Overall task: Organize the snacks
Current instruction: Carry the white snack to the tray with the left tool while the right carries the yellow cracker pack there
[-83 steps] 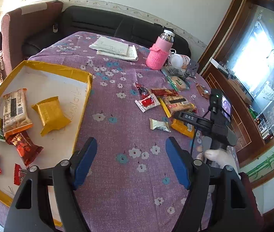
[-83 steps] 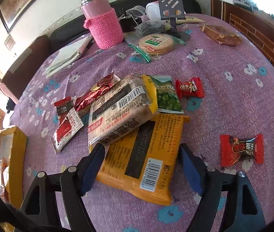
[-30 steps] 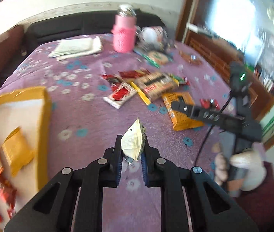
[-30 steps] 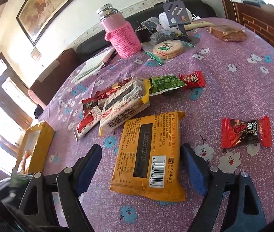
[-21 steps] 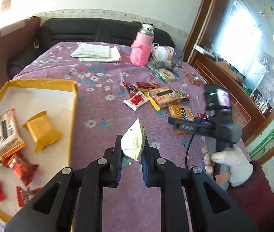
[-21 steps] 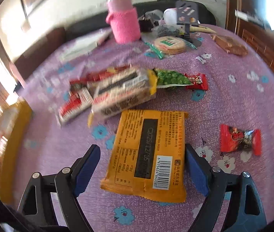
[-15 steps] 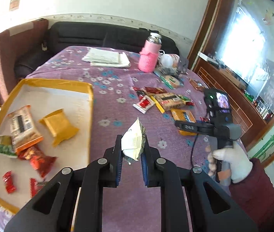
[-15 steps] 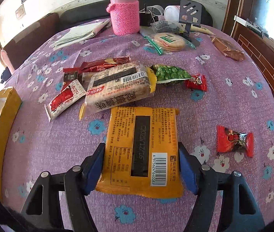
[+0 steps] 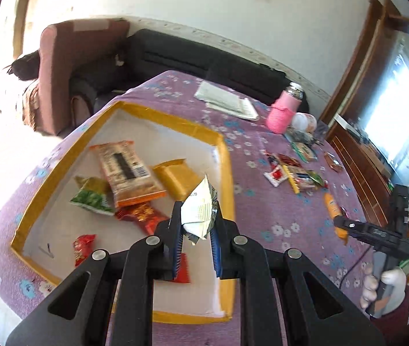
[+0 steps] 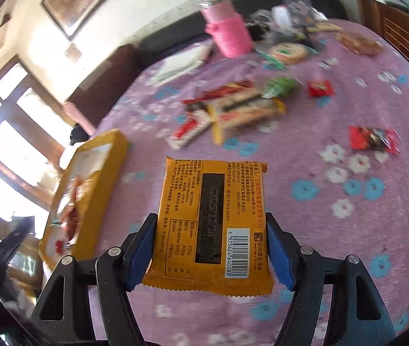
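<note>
My left gripper (image 9: 195,222) is shut on a small white and silver snack packet (image 9: 199,212) and holds it above the near right part of the yellow-rimmed tray (image 9: 227,161), which holds several snacks. My right gripper (image 10: 210,239) is shut on a flat orange snack pack (image 10: 213,216), lifted off the purple flowered tablecloth (image 10: 348,201). In the left wrist view the right gripper (image 9: 345,229) shows at the right with the orange pack (image 9: 332,210). The tray also shows in the right wrist view (image 10: 109,155), to the left.
Several loose snacks (image 10: 242,109) lie mid-table, and a red candy (image 10: 373,139) lies to the right. A pink bottle (image 10: 227,34), papers (image 9: 227,102) and clutter stand at the far edge. A sofa (image 9: 204,57) and armchair (image 9: 69,57) stand behind the table.
My left gripper has carried the packet left, over the tray. My right gripper has closed on the orange pack, lifted it and swung left toward the tray.
</note>
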Motion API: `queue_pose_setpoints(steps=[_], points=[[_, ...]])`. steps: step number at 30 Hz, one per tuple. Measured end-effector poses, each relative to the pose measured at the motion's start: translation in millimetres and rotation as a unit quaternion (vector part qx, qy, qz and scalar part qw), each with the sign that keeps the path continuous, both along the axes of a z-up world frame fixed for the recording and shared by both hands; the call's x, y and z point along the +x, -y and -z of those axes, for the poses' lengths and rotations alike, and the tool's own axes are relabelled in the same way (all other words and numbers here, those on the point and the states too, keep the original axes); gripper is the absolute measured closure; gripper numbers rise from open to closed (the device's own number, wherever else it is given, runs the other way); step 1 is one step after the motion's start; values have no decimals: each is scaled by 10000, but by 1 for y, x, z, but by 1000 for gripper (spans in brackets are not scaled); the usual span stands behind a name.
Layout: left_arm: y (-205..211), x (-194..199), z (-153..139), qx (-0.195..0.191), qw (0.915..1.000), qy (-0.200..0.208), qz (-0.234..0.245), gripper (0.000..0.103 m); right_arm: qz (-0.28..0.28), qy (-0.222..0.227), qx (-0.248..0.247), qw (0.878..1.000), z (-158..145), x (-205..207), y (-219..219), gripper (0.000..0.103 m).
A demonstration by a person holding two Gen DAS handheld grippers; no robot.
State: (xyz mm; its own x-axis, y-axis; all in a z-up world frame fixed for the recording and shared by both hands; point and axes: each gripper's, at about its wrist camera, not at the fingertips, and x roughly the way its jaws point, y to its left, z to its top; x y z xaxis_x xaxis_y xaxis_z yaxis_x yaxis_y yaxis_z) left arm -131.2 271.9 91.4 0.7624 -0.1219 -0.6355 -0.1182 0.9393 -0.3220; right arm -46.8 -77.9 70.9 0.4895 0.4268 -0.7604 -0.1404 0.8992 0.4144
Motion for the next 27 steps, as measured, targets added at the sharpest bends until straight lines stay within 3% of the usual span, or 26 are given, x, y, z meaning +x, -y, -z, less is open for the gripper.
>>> queue_pose_setpoints(steps=[4,9,19,24,27], points=[[-15,1,14,-18,9994,-261,-238,89,-694,304,223,9969,-32,2,-52,32],[-30,5,27,-1,9978,-496,-449,89,-1460,319,247,9885,-44,9,-132,32],[-51,9,48,-172,9956,-772,-497,88,-2489,-85,37,9685,-15,16,-269,32],[-57,0,37,-181,9967,-599,-513,78,-2460,-276,-354,9682,12,27,-299,32],[-63,-7,29,-171,9969,-454,-621,61,-2315,-218,-687,9701,21,39,-301,32]])
